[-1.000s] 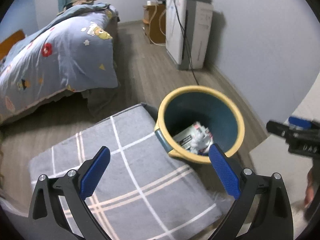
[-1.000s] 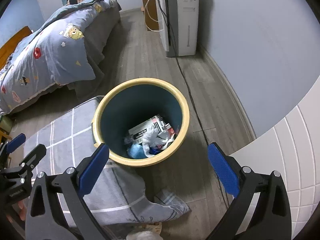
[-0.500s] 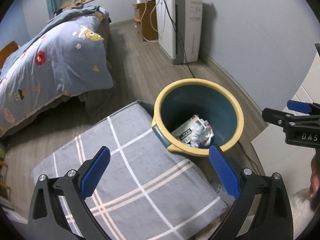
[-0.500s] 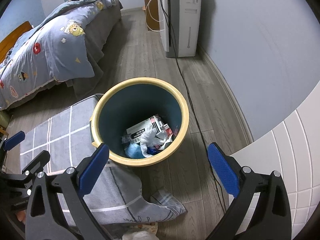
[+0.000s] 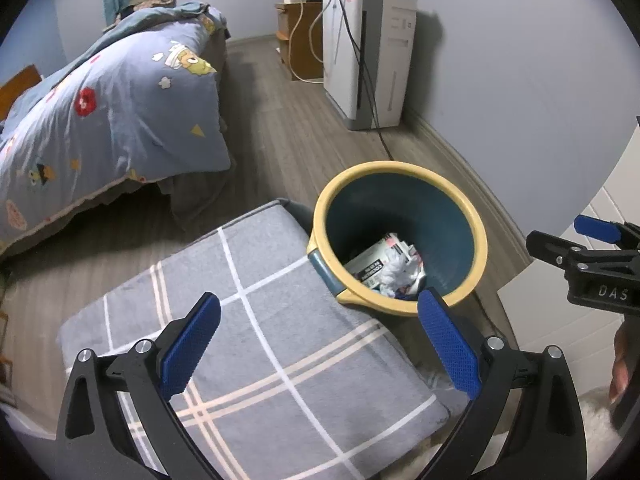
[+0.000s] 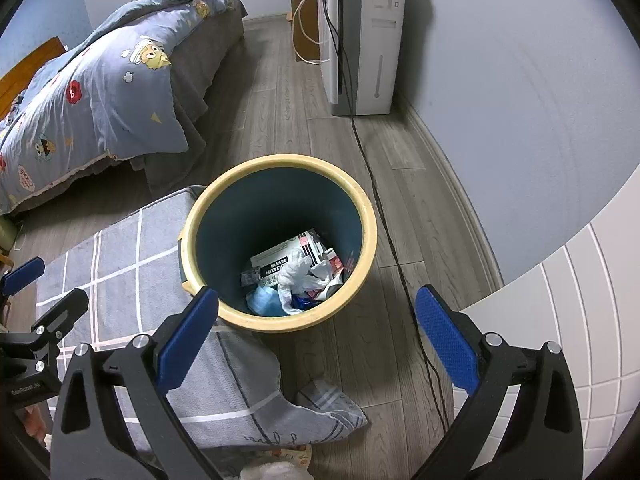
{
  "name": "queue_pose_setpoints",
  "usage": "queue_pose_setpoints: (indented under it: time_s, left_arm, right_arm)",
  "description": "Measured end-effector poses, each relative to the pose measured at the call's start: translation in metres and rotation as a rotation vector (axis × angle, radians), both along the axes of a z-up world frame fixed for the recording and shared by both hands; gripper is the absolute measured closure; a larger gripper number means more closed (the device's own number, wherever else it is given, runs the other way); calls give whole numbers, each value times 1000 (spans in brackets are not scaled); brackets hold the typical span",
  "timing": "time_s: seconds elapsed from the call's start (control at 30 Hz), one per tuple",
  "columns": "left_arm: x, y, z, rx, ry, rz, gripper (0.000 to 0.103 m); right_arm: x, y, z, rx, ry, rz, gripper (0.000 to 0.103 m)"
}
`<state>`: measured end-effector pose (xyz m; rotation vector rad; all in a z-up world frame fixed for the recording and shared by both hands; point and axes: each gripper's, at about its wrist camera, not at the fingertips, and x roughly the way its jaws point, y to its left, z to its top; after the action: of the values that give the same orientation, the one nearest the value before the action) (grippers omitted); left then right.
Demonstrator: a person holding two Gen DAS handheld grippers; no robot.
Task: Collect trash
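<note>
Both claws spread wide, nothing between the pads. Left claw (image 5: 318, 346) hangs over the grey plaid cushion (image 5: 248, 340); right claw (image 6: 316, 338) sits above the near rim of the bin (image 6: 276, 322), angled down into it.

Near: cushion butts against the bin's left side, touching the rim. A loose fabric corner (image 6: 332, 412) of it trails onto the wood floor (image 6: 400, 208) just in front of the bin. Something white and fluffy at the bottom edge, too cropped to identify.

Trash (image 6: 296, 276) is inside the bin, at the bottom: crumpled white paper, a printed box, a blue scrap, red bits. Bin mouth open, unobstructed from above.

Right of the bin: black cable (image 6: 384, 216) runs along the floor, close to the bin wall, then a white tiled panel (image 6: 580, 320). Narrow floor strip between them.

Far: bed with blue patterned duvet (image 6: 104, 88) on the left, white appliance (image 6: 360, 40) against the wall, open floor lane between them.
</note>
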<state>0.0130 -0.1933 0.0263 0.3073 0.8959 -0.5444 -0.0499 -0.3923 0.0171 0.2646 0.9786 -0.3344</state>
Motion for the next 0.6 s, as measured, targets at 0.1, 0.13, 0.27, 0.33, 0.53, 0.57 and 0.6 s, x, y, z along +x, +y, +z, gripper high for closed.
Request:
queue_pose_setpoints:
  time_s: [0.1, 0.13, 0.27, 0.33, 0.53, 0.57, 0.6]
  left_arm:
    - [0, 0, 1, -4, 1, 0, 5]
    - [0, 0, 0, -2, 0, 0, 5]
    - [0, 0, 0, 0, -1, 1, 5]
    - [0, 0, 0, 0, 1, -1, 5]
    - [0, -1, 2, 0, -4, -2, 5]
    - [0, -1, 2, 0, -4, -1, 5]
    - [0, -1, 2, 0, -3, -2, 5]
  right_arm:
    - [0, 0, 0, 0, 0, 0, 6]
    - [0, 0, 0, 0, 0, -1, 6]
    - [0, 0, 0, 0, 0, 0, 6]
    - [0, 0, 0, -1, 0, 1, 6]
    - [0, 0, 0, 0, 1, 0, 6]
    - [0, 0, 0, 0, 0, 1, 6]
    - [0, 0, 0, 1, 0, 0, 6]
